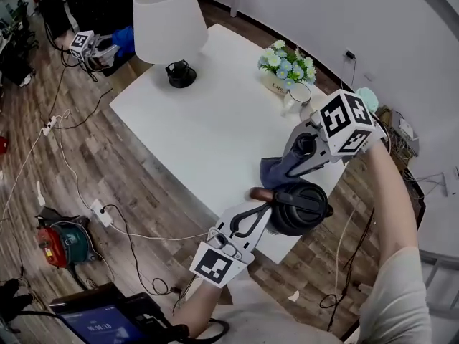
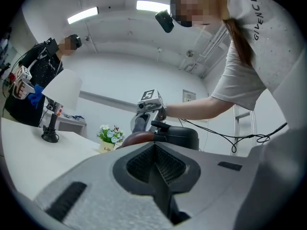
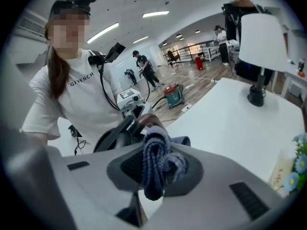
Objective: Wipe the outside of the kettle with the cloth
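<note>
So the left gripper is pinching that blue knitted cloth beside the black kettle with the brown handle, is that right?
Not quite: it is the right gripper that pinches the blue knitted cloth beside the black kettle with the brown handle. The right gripper view shows it bunched between that gripper's jaws.

A white rectangular table point(image 1: 208, 127) stands on a brown wooden plank floor point(image 1: 86, 156). Near its far corner is a lamp with a white conical shade point(image 1: 166, 20) on a black round base point(image 1: 180, 74). Along the right edge sits a cream pot of blue and white flowers point(image 1: 287, 63), with a white mug point(image 1: 297, 96) just beside it. On the floor to the left lie loose cables, a white power strip point(image 1: 100, 212) and a red-and-teal machine point(image 1: 61, 242) — all well apart from the table. A dark screen glowing blue point(image 1: 100, 326) shows at the bottom edge.
</note>
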The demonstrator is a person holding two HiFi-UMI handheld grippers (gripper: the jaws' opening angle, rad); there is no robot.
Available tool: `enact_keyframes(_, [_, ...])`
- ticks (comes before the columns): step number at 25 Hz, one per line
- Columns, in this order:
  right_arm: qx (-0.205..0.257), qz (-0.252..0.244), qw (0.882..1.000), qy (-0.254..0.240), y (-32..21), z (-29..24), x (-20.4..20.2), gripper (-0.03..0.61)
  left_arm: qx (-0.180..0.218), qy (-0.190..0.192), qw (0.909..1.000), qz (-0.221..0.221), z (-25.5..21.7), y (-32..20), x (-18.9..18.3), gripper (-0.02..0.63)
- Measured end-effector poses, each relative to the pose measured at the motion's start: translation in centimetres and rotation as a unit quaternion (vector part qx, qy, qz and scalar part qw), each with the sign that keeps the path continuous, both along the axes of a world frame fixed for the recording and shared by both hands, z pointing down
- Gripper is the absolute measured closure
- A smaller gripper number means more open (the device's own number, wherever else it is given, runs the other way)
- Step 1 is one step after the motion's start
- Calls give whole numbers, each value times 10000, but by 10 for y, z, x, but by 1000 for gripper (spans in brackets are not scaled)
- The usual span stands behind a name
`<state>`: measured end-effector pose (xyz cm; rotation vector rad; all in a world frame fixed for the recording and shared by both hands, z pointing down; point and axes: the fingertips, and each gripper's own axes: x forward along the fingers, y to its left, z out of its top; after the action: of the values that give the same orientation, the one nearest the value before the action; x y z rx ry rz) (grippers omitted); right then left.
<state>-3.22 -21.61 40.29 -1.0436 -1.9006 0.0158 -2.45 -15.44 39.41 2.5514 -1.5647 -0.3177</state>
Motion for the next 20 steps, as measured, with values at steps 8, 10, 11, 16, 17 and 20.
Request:
enact_keyframes(8, [334,-909,9931,661,35,66,-26,517,32,209,9996,-165,5,-2,-6,606])
enact_keyframes(10, [426,-1010,9911,756,38,77,-27,517,44,240,9995,-202,5,-2,-8,606])
enact_keyframes(11, [461,-1049,9900,825,38,82,-27,517,45,270,9994,-224,6,-1,-8,606])
enact_keyframes(16, [458,-1044,9868,1149,40,108,-26,517,27,344,9991,-264,8,3,-6,606])
enact_keyframes(17, [436,-999,9866,1213,40,114,-26,517,19,348,9990,-263,9,3,-4,606])
enact_keyframes(20, [450,-751,9889,1203,38,129,-32,517,-5,353,9990,-265,12,7,0,606])
